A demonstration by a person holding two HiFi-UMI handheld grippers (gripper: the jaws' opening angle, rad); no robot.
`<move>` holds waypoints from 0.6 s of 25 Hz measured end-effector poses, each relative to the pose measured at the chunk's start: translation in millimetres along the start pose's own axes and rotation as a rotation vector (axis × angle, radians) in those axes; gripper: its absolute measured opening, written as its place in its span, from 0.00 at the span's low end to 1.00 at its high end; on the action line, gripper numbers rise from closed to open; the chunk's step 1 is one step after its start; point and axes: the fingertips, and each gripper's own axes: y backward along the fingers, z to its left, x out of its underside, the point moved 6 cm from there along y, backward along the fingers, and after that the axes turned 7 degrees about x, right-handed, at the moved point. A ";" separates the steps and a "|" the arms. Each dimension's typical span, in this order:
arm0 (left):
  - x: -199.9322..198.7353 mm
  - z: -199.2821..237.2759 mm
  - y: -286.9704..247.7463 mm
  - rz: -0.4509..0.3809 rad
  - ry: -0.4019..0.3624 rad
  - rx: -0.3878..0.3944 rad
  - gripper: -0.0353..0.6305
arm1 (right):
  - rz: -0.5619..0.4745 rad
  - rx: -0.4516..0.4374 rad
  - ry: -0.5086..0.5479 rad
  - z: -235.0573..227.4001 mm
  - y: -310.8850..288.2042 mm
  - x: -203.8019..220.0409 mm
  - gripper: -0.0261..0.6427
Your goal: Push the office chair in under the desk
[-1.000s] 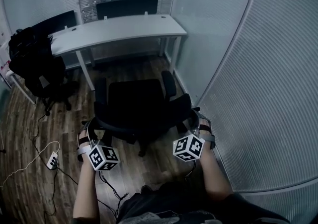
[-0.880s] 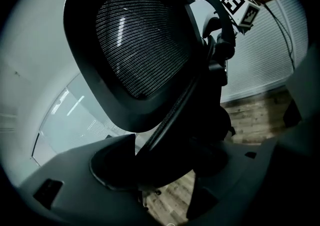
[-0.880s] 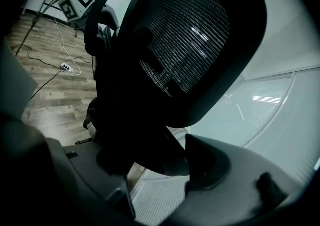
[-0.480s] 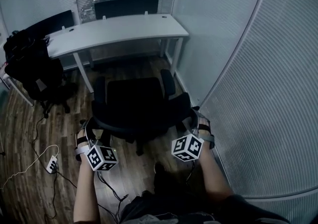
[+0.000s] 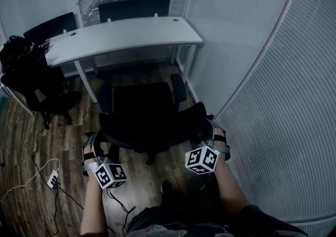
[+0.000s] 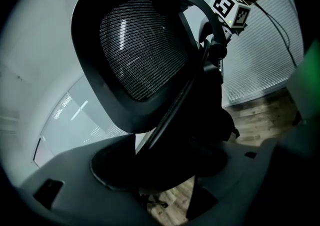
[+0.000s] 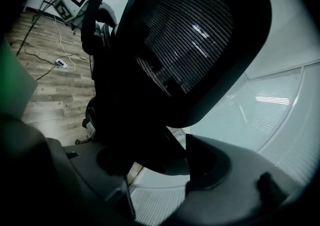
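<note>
The black office chair point(image 5: 144, 112) stands on the wood floor, its seat facing the white desk point(image 5: 126, 33) a short way ahead. My left gripper point(image 5: 100, 146) grips the left edge of the backrest and my right gripper point(image 5: 208, 135) grips the right edge. In the left gripper view the mesh backrest point(image 6: 140, 49) rises from between the jaws of my left gripper point(image 6: 160, 170), shut on its frame. The right gripper view shows the same backrest point(image 7: 195, 34) held in my right gripper point(image 7: 155, 165).
A frosted partition wall point(image 5: 262, 99) runs close along the right. Another black chair with a bag point(image 5: 31, 78) stands at the left, and two more chairs point(image 5: 134, 7) behind the desk. A power strip point(image 5: 52, 179) and cables lie on the floor at the left.
The person has taken a step forward and both grippers, still on the backrest, have edged with the chair a little toward the desk.
</note>
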 end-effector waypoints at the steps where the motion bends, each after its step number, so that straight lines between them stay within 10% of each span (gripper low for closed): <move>1: -4.5 0.5 -6.9 0.002 0.000 -0.002 0.52 | -0.004 -0.003 0.002 -4.5 -8.5 2.6 0.49; 15: -40.4 30.2 -99.7 0.048 0.020 -0.017 0.52 | -0.051 -0.008 0.019 -49.9 -110.5 6.9 0.49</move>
